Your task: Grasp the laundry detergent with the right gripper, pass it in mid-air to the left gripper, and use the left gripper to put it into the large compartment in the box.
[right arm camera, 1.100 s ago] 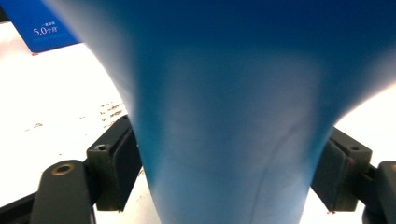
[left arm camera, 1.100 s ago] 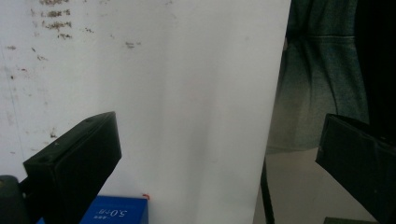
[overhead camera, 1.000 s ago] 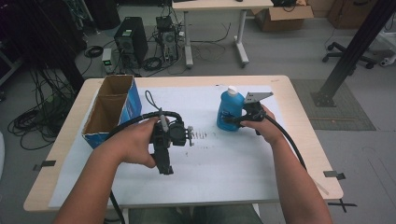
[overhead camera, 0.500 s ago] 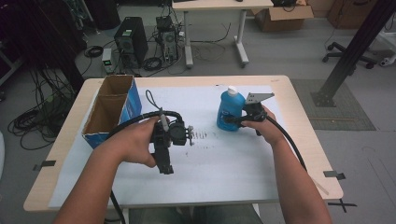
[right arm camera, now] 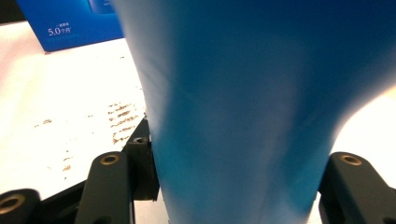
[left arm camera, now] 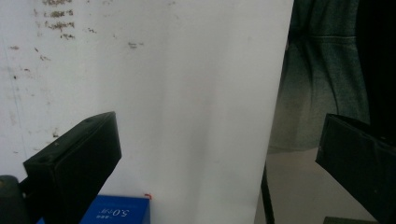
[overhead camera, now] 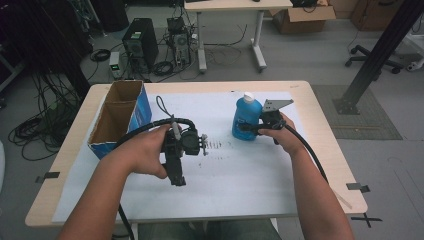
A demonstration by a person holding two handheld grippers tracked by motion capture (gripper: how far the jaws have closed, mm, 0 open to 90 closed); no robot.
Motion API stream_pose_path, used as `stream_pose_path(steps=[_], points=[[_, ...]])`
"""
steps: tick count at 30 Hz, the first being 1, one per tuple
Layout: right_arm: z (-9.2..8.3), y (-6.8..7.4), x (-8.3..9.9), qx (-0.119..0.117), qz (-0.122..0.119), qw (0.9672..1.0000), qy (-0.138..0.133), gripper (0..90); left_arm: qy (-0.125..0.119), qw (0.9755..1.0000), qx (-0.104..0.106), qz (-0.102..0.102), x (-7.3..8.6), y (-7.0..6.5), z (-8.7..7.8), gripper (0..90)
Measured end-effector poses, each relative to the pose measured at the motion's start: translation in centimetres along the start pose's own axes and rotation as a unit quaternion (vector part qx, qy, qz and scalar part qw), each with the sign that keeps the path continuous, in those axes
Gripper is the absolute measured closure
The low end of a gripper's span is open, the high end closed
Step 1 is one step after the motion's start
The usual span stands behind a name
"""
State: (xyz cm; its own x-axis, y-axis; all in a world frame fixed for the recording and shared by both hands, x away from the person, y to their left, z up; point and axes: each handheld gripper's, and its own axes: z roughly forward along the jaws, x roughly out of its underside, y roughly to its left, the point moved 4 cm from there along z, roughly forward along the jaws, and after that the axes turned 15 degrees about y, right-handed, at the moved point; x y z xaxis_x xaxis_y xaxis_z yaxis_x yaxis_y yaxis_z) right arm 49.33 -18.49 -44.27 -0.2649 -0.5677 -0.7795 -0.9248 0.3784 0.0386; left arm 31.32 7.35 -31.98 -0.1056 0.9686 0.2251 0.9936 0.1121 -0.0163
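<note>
A light wooden table [overhead camera: 320,150] with rounded corners stands on a grey floor [overhead camera: 310,60], most of its top covered by a white sheet of paper [overhead camera: 240,175] smudged with dark marks near its middle. On the sheet stand an open blue cardboard box [overhead camera: 120,117] at the left edge and an upright blue bottle [overhead camera: 246,117] with a white cap toward the right. Strips of black tape [overhead camera: 359,186] mark the table's edges.

An open cardboard box [overhead camera: 117,117] stands on the white-covered table [overhead camera: 240,200].
</note>
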Motion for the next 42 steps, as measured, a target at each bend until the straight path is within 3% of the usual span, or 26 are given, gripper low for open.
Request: stream_pose_path(steps=[8, 13, 17, 23, 30, 37, 38, 39, 42], points=[[-0.1, 0.1, -0.1, 0.001, -0.003, 1.0, 0.0, 44.2, 0.004, 1.0, -0.005, -0.003, 0.4, 0.1, -0.4, 0.2], [-1.2, 0.4, -1.2, -0.01, -0.005, 0.9996, -0.028, 44.2, 0.01, 0.9999, -0.01, -0.004, 0.5, 0.3, -0.8, 0.2], [-2.9, 1.4, -3.0, -0.016, -0.033, 0.9992, -0.018, 44.1, 0.01, 0.9998, -0.014, -0.004, 0.5, 0.3, -1.3, 0.2], [-4.7, 2.7, -4.4, -0.033, -0.053, 0.998, -0.008, 44.1, 0.012, 0.9997, -0.019, -0.006, 0.7, 0.5, -2.1, 0.2], [-6.6, 5.6, -5.8, -0.06, -0.089, 0.994, 0.023, 44.0, 0.012, 0.9997, -0.022, -0.008, 0.7, 0.8, -2.9, 0.2], [-7.7, 8.4, -6.6, -0.084, -0.12, 0.9891, 0.017, 43.9, 0.008, 0.9997, -0.024, -0.007, 0.4, 0.8, -3.6, 0.2], [-8.0, 9.6, -6.9, -0.092, -0.135, 0.9865, 0.013, 43.9, 0.007, 0.9997, -0.024, -0.006, 0.3, 0.8, -3.9, 0.2], [-8.0, 9.6, -6.9, -0.092, -0.135, 0.9865, 0.013, 43.9, 0.007, 0.9997, -0.024, -0.006, 0.3, 0.8, -3.9, 0.2], [-8.2, 11.5, -7.1, -0.104, -0.153, 0.9826, 0.016, 43.8, 0.006, 0.9996, -0.027, -0.002, 0.1, 0.7, -4.5, 0.2]])
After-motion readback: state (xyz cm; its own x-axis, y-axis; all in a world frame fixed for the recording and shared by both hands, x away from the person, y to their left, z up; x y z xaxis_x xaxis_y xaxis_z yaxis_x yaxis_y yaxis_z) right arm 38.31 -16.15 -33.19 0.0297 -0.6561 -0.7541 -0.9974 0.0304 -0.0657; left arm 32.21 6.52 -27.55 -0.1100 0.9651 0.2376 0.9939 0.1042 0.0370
